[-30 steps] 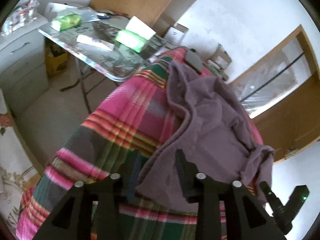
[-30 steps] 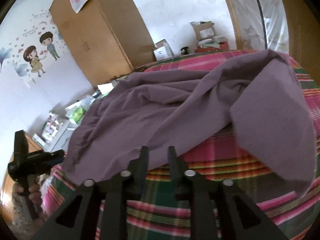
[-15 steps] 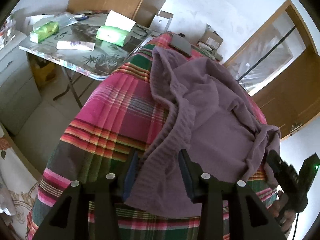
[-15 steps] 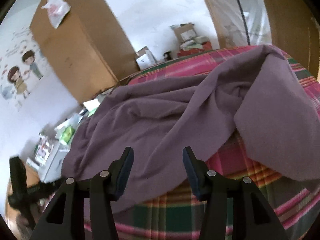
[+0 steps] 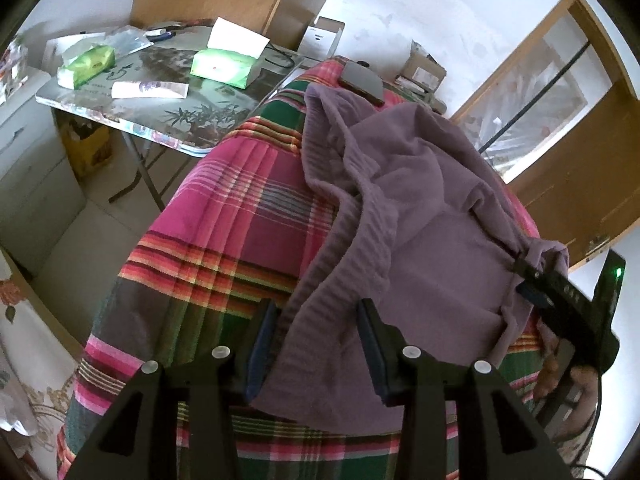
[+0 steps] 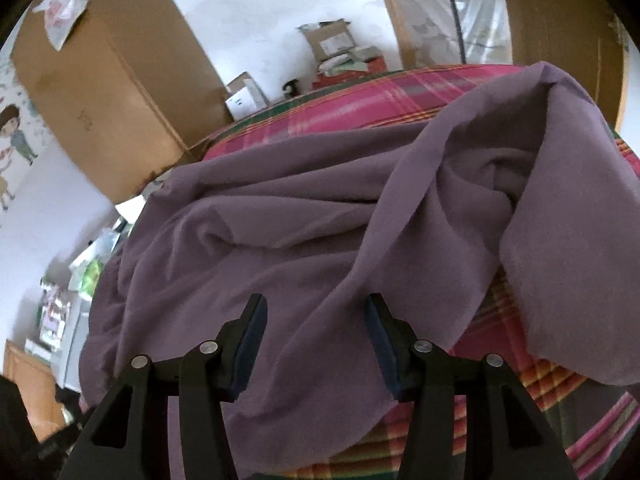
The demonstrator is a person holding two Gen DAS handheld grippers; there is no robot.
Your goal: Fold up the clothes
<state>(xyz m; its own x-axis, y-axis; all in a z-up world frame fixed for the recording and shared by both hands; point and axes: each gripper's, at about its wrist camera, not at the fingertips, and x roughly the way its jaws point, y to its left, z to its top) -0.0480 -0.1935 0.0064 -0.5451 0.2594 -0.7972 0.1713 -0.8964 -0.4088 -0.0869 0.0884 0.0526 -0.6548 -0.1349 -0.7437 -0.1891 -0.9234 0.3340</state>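
Sweater [image 5: 420,208] is lying rumpled across the plaid bed [image 5: 248,216]. Left gripper [image 5: 316,344] is hovering over its ribbed hem, fingers spread, hem between them, not pinched. Right gripper [image 6: 316,344], fingers having just been opening, is standing wide over the sweater's near edge, gripping nothing.

A: Lighting?
B: Soft daylight, glare off the glass door [image 5: 532,92]. Heavy fisheye bending, black vignette corners.
A: Blur?
B: Right wrist view is smeared at the left edge; left wrist view is sharp.
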